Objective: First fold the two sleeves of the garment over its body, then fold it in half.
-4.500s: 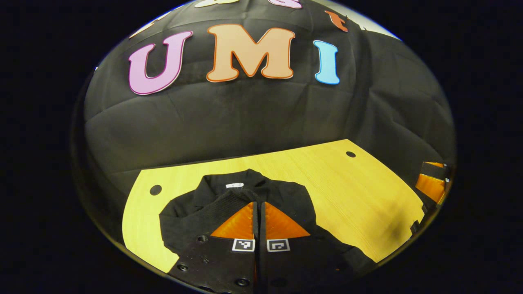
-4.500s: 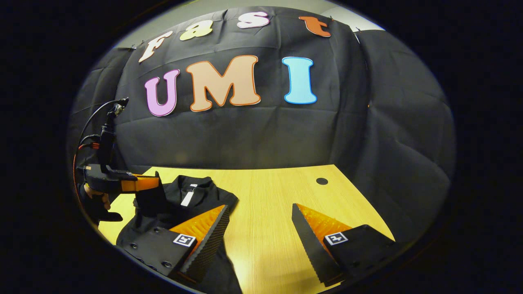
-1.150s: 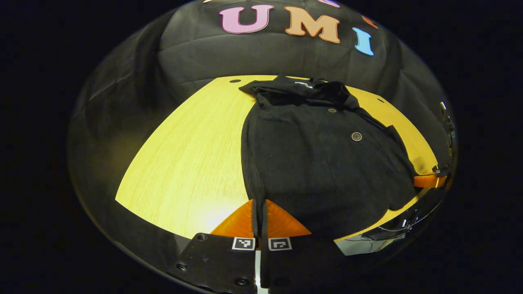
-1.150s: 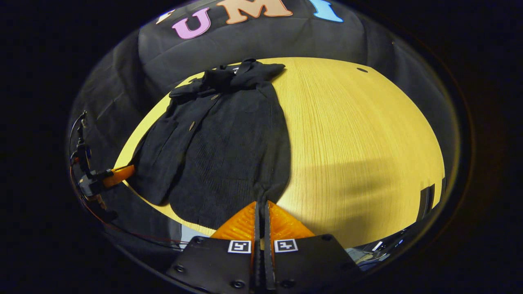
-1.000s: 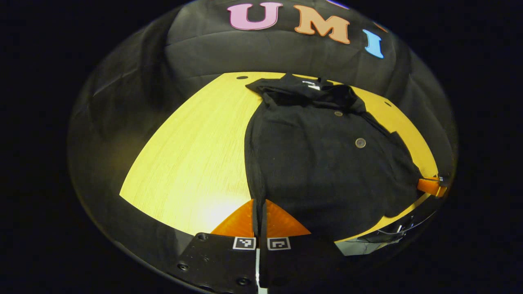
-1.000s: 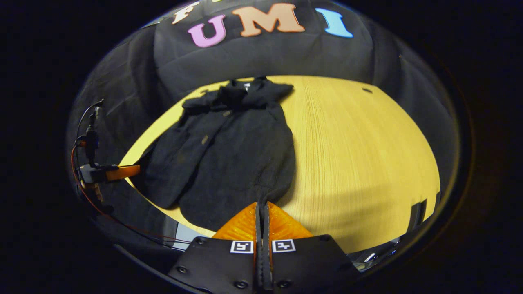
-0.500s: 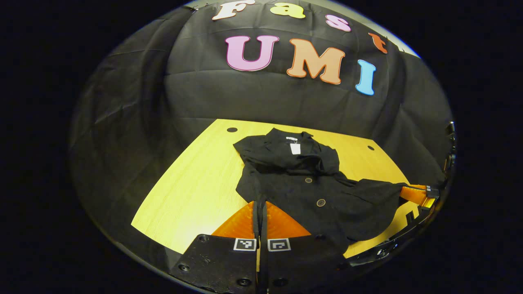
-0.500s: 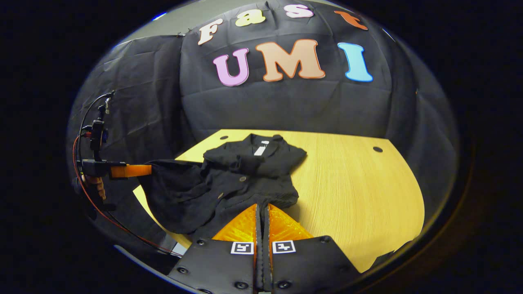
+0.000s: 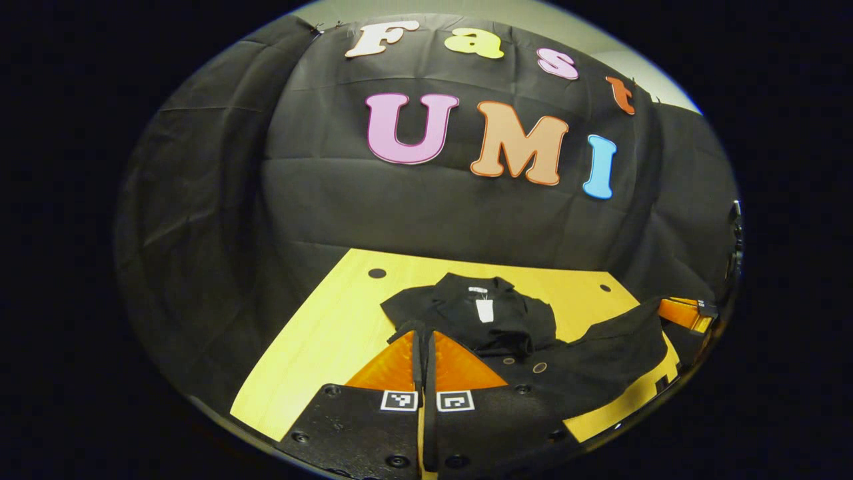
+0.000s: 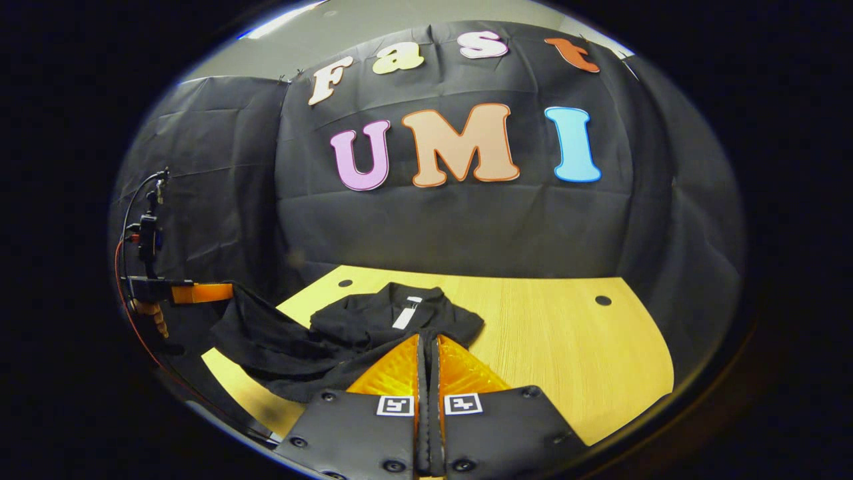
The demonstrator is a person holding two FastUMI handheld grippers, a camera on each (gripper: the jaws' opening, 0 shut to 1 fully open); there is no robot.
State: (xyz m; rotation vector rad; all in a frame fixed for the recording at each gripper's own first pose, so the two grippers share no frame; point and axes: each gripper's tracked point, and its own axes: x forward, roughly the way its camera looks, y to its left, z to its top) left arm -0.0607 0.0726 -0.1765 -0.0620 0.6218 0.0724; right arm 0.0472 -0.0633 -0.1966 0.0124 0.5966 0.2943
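Left gripper view: my left gripper is pinching the hem of the garment, the fingers pressed together on the cloth, and I am carrying it toward the collar. My right gripper is doing the same with the other hem corner, clamped on the fabric just in front of the collar. The garment is lying on the table, near its far edge, with the collar and the white tag facing up.

I am judging that the sleeves are already folded over the body, because no sleeve is sticking out beside the collar. The last step, folding in half, is now going on but is not finished: between my two grippers the hem is hanging in a loose curve above the table, not yet resting on the shoulders. I must lower both corners evenly onto the collar area and then let go.

Compared with one second ago, the garment was stretched out flat toward the collar and both grippers were at the near hem; now the hem is raised and brought forward, and the long body is doubled under it.
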